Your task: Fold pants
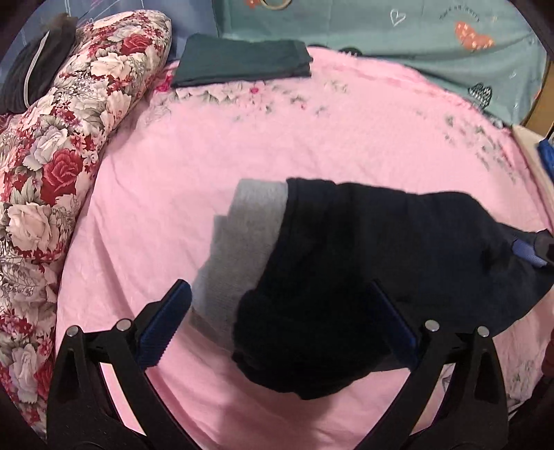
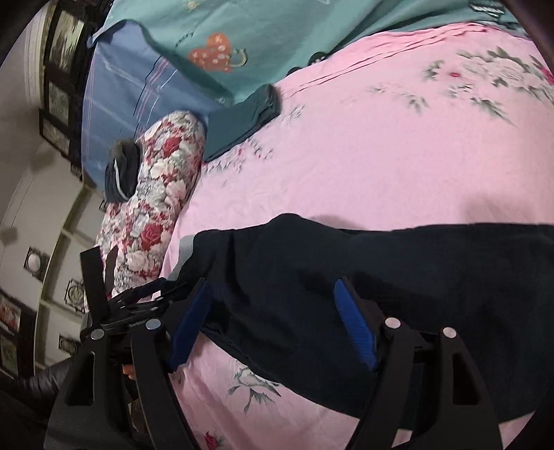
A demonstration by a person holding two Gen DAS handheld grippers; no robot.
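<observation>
The dark navy pants (image 1: 374, 249) with a grey lining or waistband part (image 1: 242, 239) lie bunched on the pink bedsheet (image 1: 173, 173). My left gripper (image 1: 280, 301) is open, its fingers on either side of the pants' near bundle. In the right wrist view the pants (image 2: 398, 277) stretch across the bed. My right gripper (image 2: 273, 304) is open with the dark cloth between its blue pads (image 2: 353, 322). The right gripper's blue tip shows at the right edge of the left wrist view (image 1: 529, 252), at the pants' far end. The left gripper appears in the right wrist view (image 2: 138, 301).
A folded dark teal garment (image 1: 242, 62) lies at the far side of the bed. A floral quilt roll (image 1: 69, 138) runs along the left. A teal curtain or sheet (image 1: 415, 31) hangs behind. A dark jacket (image 1: 34, 69) rests beyond the quilt.
</observation>
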